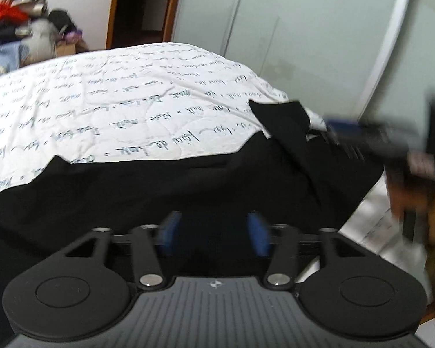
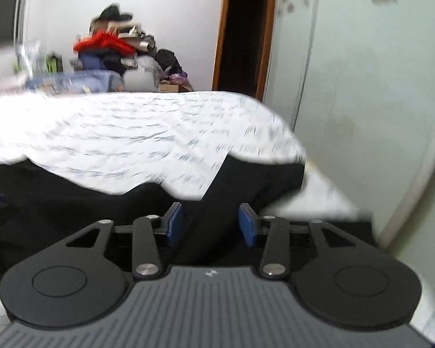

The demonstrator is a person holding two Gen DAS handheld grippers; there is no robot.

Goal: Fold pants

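This is a home bedroom. A bed with a white quilted cover printed in dark handwriting (image 1: 124,110) fills the middle. At the far left a heap of mixed clothes, red on top (image 2: 110,49), stands by a brown wooden door frame (image 2: 220,37), with a pale green wall (image 1: 304,29) at right.

The black fabric pants (image 1: 159,191) lie across the near part of the white script-printed quilted bed (image 1: 116,101). Behind the bed sits a heap of mixed clothes (image 2: 113,49), a wooden-framed doorway (image 2: 243,34) to its right.
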